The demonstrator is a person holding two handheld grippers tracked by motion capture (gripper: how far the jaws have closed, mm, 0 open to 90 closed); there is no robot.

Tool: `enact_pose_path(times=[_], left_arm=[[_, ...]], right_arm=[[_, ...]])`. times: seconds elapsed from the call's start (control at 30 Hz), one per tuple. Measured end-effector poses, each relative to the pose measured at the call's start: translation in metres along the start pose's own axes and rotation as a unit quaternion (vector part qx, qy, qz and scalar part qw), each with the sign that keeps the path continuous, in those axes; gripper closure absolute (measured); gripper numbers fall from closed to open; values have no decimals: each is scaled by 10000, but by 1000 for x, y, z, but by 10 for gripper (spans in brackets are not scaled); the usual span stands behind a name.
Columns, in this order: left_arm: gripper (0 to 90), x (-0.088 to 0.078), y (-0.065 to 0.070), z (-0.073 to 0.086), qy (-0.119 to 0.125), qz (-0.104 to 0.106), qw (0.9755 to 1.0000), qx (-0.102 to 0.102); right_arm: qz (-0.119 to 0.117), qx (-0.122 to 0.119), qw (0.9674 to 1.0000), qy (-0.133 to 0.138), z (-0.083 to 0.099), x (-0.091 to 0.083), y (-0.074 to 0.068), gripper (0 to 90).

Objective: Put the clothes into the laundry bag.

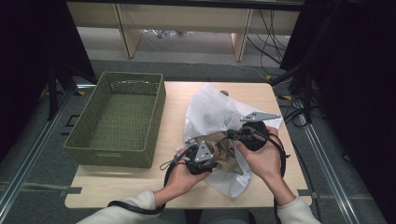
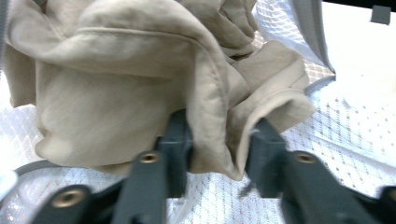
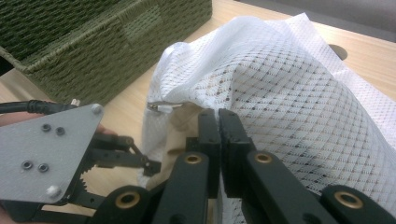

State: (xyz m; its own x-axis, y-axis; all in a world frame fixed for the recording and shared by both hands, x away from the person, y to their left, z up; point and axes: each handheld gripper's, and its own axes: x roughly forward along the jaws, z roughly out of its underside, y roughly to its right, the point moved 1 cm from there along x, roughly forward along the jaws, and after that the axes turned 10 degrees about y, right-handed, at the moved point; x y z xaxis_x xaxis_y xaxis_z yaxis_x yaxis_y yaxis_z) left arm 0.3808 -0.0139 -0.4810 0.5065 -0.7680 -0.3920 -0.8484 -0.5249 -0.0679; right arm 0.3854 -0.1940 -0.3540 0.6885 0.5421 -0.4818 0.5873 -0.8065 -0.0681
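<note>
Left hand-held gripper [image 2: 217, 154]: jaws stand apart on either side of a hanging fold of the beige garment [image 2: 140, 79]; whether the pads already press the cloth is hard to tell, so it is read as not yet clamped.
Right hand-held gripper [image 3: 218, 135]: jaws together, pinching the edge of the white mesh bag [image 3: 299, 93] beside its zipper pull [image 3: 159, 106], probably to hold the mouth steady while the other tool works the cloth.
Beige garment: bunched at the bag's opening, partly inside and partly out, resting on the mesh between the two tools; in the high view it lies at the near middle of the bench [image 1: 140, 186].
White mesh bag: spread across the right half of the bench, its opening turned towards the person, so that the contents can be reached from the near side.
Green woven basket [image 1: 116, 119]: on the left of the bench, well apart from the bag, empty inside; likely the receiving container.
</note>
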Motion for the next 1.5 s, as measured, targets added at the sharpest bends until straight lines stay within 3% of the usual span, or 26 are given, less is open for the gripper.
enact_pose_path(times=[0.03,0.1,0.13,0.17,0.2,0.23,0.27,0.5,0.63,0.7,0.8,0.93,1.03,1.1,1.2,1.27,1.37,1.5], left_arm=[[735,1,1,0,107,-10,9999,2],[829,5,-1,-4,305,7,9995,-101],[842,8,-3,-6,470,-1,9987,-217],[849,10,-4,-9,605,21,9978,-278],[853,12,-6,-14,773,0,9963,-362],[856,14,-6,-17,896,-24,9949,-460],[858,15,-7,-21,1001,-44,9937,-503],[862,10,-15,-58,1745,-218,9833,-464],[862,6,-18,-79,2129,-380,9755,-392],[861,10,-18,-84,2218,-420,9738,-276],[856,26,-18,-77,2150,-516,9751,-157],[841,46,-18,-59,1967,-571,9785,-243],[828,55,-18,-50,1883,-608,9799,-242],[816,59,-19,-49,1856,-601,9806,-184],[776,66,-20,-48,1792,-521,9823,-187],[732,70,-19,-46,1640,-480,9852,-106],[668,73,-18,-43,1513,-349,9878,-92],[578,70,-15,-42,1429,-331,9892,-48]], right_arm=[[-3,81,10000,-18,0,0,-1,898],[-22,11,10000,20,0,1,-2,898],[-15,113,9999,49,1,1,-4,899],[-110,-5,9999,86,-1,1,-5,899],[-52,66,9999,115,-2,-1,-8,899],[-33,-85,9998,184,-4,-4,-9,899],[-80,-72,9997,197,-7,-5,-11,899],[-135,-170,9970,742,-21,-27,-20,899],[-132,-187,9937,1097,-29,-41,-25,899],[-116,-262,9921,1222,-31,-42,-25,899],[-99,-197,9927,1184,-30,-42,-24,899],[7,-112,9944,1048,-25,-34,-13,899],[47,132,9962,855,-20,-28,-10,899],[34,-31,9957,926,-18,-24,-4,899],[101,76,9966,811,-16,-22,-3,899],[97,122,9965,822,-15,-20,-1,899],[143,218,9972,702,-14,-20,-1,899],[153,75,9972,734,-12,-16,4,899]])
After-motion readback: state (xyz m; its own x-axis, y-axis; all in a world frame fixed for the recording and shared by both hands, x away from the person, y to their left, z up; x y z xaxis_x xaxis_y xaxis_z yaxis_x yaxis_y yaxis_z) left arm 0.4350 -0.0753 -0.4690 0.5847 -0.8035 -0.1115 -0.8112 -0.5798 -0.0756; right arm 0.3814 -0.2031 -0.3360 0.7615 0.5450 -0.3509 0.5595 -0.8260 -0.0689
